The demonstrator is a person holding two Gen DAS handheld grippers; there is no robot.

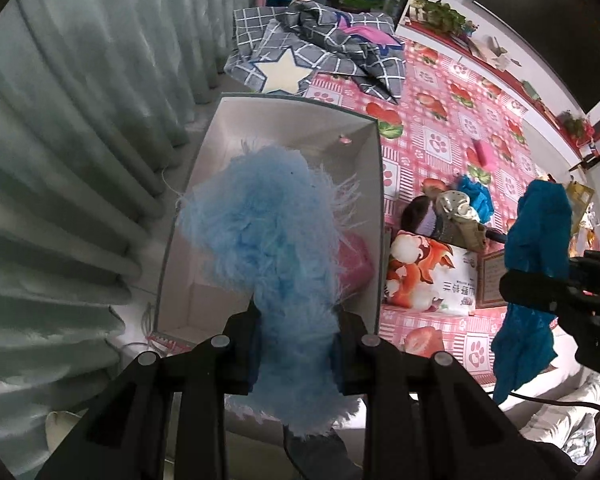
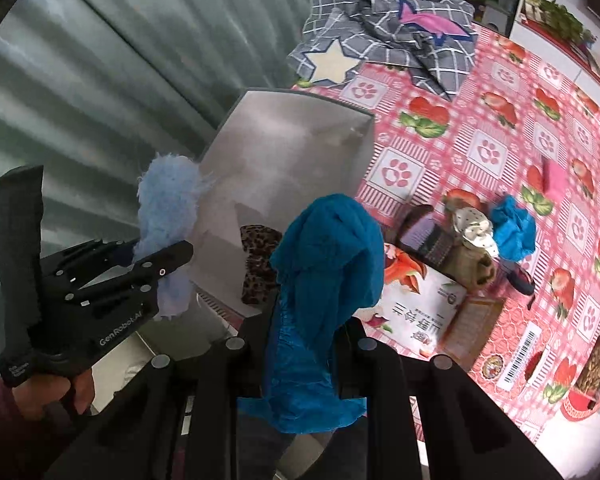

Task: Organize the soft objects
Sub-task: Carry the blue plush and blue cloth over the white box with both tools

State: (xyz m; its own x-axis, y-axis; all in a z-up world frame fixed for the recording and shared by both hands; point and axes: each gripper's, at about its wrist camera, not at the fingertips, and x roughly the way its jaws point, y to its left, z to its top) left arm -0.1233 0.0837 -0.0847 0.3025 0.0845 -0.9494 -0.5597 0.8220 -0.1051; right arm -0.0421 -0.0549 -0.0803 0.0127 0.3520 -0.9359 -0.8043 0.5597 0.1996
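My left gripper (image 1: 296, 344) is shut on a fluffy light-blue cloth (image 1: 268, 232) and holds it above the open white box (image 1: 284, 120); both show at the left of the right wrist view, the cloth (image 2: 168, 200) beside the box (image 2: 296, 136). My right gripper (image 2: 304, 340) is shut on a teal-blue cloth (image 2: 324, 256) and holds it in the air just right of the box; it also shows in the left wrist view (image 1: 540, 236). Inside the box lie a pink item (image 1: 356, 260) and a leopard-print item (image 2: 260, 256).
The pink strawberry tablecloth (image 1: 440, 136) holds a grey checked cloth with a star (image 1: 312, 52), a small heap of soft items (image 2: 472, 232), another teal cloth (image 2: 514, 228), a pink item (image 2: 554, 180) and a tissue pack (image 1: 432, 276). A grey-green curtain (image 1: 80, 140) hangs at the left.
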